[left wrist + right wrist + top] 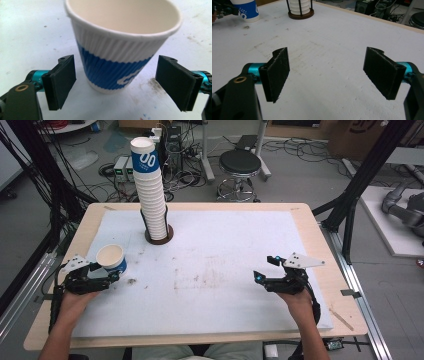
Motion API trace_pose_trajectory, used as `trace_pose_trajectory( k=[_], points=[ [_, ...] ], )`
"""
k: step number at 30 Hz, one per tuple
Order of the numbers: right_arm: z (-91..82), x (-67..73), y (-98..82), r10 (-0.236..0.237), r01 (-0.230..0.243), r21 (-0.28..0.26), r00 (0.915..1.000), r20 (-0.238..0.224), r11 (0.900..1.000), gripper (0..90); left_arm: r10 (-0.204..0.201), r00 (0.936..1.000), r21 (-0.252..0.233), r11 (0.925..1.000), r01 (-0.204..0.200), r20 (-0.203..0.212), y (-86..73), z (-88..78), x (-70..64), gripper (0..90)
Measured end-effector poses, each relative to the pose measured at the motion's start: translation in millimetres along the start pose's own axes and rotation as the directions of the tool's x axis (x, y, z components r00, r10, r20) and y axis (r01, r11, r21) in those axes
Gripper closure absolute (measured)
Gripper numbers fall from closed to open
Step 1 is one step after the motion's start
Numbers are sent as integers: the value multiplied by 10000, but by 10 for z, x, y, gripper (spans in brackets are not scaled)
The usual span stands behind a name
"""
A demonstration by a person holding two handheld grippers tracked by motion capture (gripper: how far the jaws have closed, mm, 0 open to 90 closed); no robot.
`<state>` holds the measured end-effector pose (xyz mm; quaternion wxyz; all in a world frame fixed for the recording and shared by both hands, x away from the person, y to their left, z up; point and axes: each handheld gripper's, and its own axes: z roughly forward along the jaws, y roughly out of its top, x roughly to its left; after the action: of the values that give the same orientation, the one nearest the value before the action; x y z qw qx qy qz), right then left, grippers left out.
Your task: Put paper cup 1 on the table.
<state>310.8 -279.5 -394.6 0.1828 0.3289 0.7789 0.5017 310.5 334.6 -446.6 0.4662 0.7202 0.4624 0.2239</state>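
Observation:
A white paper cup [111, 257] with a blue band stands upright on the white mat at the table's left side. My left gripper [113, 272] is level with the mat, its jaws on either side of the cup's lower half. In the left gripper view the cup [120, 50] sits between the two black pads [62, 80], with a gap on each side, so the gripper [117, 85] is open. My right gripper [265, 267] rests at the right side of the mat, open, with nothing between its jaws [329, 75].
A tall stack of the same cups [151, 195] stands in a dark wire holder [159, 239] at the back left of the white mat [225, 250]. The wooden table edge [320, 245] frames the mat. A stool [240, 165] and cables lie on the floor beyond.

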Motion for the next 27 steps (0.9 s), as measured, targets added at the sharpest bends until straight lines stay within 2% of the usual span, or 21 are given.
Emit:
trace_pose_trajectory(
  k=[3, 7, 11, 13, 15, 18, 22, 24, 27],
  points=[
    [-3, 1, -2, 4, -4, 48, 10000, -9, 10000, 217, 66, 9998, -64, 10000, -65, 187, -25, -111, 23, 166],
    [-2, 3, -3, 19, -19, 58, 10000, -16, 10000, 217, 50, 9977, -497, 9988, -16, 674, -51, -281, 41, 166],
    [1, -1, -4, 19, -19, 88, 10000, -15, 10000, 217, 69, 9954, -1137, 9935, 40, 956, -40, -463, 42, 166],
    [5, -3, -5, 24, -24, 102, 10000, -18, 9999, 217, 10, 9954, -1547, 9879, 139, 958, -24, -526, 41, 166],
    [11, -3, -5, 13, -13, 119, 10000, -8, 9999, 217, -162, 9916, -2361, 9706, 464, 1286, 15, -601, 41, 166],
    [18, 0, -5, 33, -33, 142, 10000, -16, 9999, 217, -303, 9908, -3198, 9448, 715, 1319, 71, -649, 1, 166],
    [16, -6, -9, 49, -49, 122, 10000, 12, 9999, 217, -174, 9888, -3637, 9288, 709, 1485, 182, -662, -96, 166],
    [14, -10, -13, 60, -61, 125, 10000, 46, 9999, 217, -16, 9868, -3748, 9249, 629, 1617, 255, -651, -166, 166],
    [13, -12, -14, 53, -54, 132, 10000, 80, 9999, 217, 335, 9741, -3909, 9186, 582, 2236, 355, -583, -289, 166]
  ],
)
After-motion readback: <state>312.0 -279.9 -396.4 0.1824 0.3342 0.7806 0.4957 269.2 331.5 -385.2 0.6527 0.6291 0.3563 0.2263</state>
